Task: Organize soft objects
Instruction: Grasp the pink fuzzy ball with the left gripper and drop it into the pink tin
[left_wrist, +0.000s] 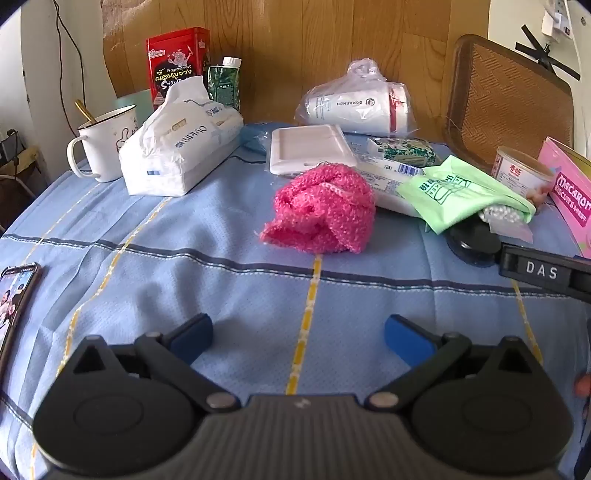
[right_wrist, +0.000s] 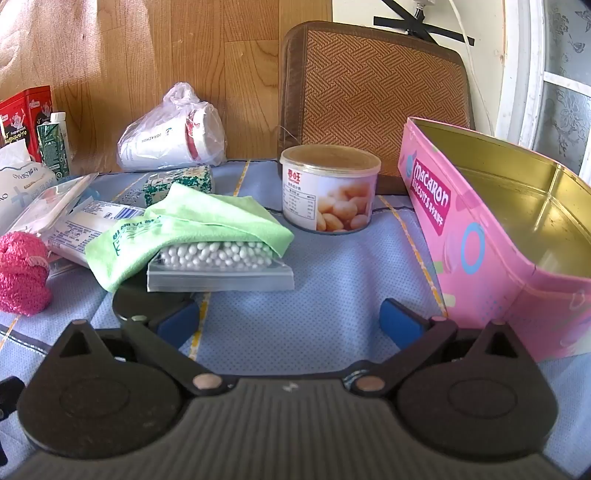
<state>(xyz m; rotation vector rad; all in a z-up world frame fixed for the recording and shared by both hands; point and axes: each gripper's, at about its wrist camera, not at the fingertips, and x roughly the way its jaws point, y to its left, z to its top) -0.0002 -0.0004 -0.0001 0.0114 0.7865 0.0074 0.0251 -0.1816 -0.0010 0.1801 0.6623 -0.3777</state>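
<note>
Bare blue cloth (left_wrist: 236, 295) lies open up to the pink knit (left_wrist: 325, 210); clutter crowds behind and rightward.

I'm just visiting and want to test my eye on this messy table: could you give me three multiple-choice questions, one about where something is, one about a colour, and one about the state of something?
1. Where does the green cloth lie?
A. Draped over a bag of white beads
B. Inside the pink tin
C. Under the mug

2. What colour is the fuzzy knitted bundle?
A. Yellow
B. Hot pink
C. Black

3. How is the pink macaron tin?
A. Closed with a lid
B. Open and empty
C. Open and full of cloths

Answers:
1. A, the cloth covers the top of the bag of white beads in the right wrist view.
2. B, it shows bright pink on the blue tablecloth.
3. B, its bare golden inside shows, with no lid on it.
</note>
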